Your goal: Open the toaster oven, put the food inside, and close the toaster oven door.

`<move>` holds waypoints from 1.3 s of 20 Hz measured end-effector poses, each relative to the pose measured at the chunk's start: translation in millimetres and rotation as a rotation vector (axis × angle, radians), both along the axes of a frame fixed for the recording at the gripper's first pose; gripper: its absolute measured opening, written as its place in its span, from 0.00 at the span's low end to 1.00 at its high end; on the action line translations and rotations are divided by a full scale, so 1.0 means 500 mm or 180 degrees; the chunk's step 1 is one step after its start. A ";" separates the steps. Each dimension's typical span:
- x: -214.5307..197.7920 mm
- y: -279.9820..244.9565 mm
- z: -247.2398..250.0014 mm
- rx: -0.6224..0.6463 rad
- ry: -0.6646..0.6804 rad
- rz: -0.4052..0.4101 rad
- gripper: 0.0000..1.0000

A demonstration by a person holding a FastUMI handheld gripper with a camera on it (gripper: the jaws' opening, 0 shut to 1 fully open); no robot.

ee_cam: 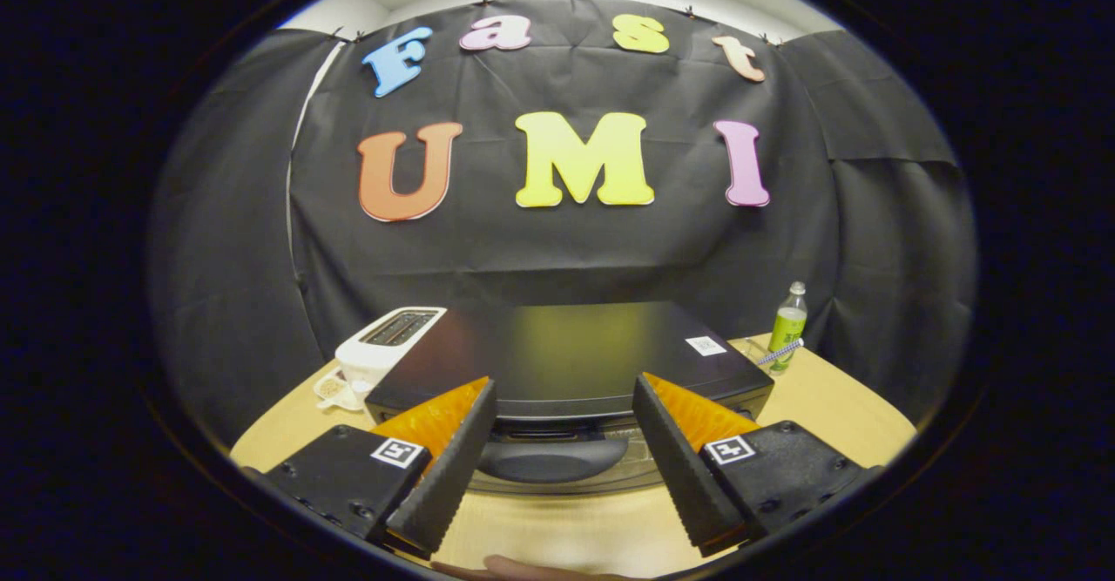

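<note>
1. Where the booth's black cloth wall ends, a round light wooden table (836,407) begins; its near edge is cut off beneath the gripper.
2. A black toaster oven (566,359) sits in the middle of the table, seen from above and in front. Its flat top catches a dull glare and carries a small white sticker near the back right corner. The front face is mostly hidden below the top's overhang, so whether the door is fully shut is hard to tell.
3. The oven's dark curved door handle (550,459) shows just ahead of the fingers, in the gap between them.
4. The gripper (566,463) hovers low in front of the oven, its two fingers spread wide apart, holding nothing and touching nothing.
5. A white slot toaster (383,346) stands just left of the oven, partly hidden behind it.
6. A small clear bottle of green liquid (788,324) stands behind the oven's right corner.
7. A small white scoop-like item (335,389) lies in front of the toaster; its contents are too small to make out.
8. A sliver of a person's hand (523,570) shows below the fingers, mostly cut off.
</note>
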State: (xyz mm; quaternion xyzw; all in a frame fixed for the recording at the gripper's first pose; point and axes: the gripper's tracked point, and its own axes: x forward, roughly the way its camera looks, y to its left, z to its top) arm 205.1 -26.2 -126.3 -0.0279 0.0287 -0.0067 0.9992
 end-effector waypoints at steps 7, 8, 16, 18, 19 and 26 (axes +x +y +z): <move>0.023 0.013 -0.030 -0.0045 0.0015 0.0011 1.00; 0.023 0.010 -0.034 -0.0053 -0.0001 0.0004 1.00; 0.012 0.014 -0.061 -0.0122 0.0055 0.0014 1.00; 0.009 0.011 -0.072 -0.0098 0.0059 0.0020 1.00; 0.004 0.010 -0.074 -0.0079 0.0069 0.0027 1.00; -0.036 0.007 -0.089 -0.0094 0.0158 0.0057 1.00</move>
